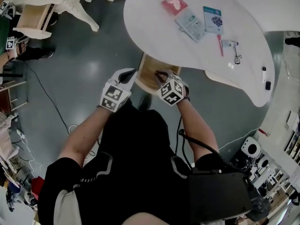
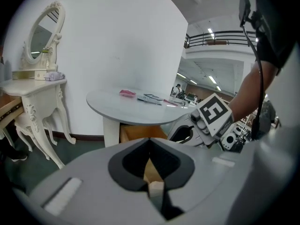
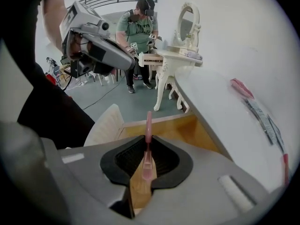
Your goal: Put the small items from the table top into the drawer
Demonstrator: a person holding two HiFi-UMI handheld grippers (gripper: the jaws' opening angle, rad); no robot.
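Right tool, tilted steeply over the drawer, clamps a pink stick; left tool closed.

A: Table top?
B: White. The drawer was tan wood inside, with a cream front.
A: Items?
B: The packet was pink-red, the card white and blue, the pen red. The thin stick was pink.
A: Tools?
B: The left gripper and right gripper were grey with dark pads. Marker cubes had black-and-white squares.
A: The rest?
B: The floor was dark grey-green, the dressing table cream, and the person's top black with white panels.
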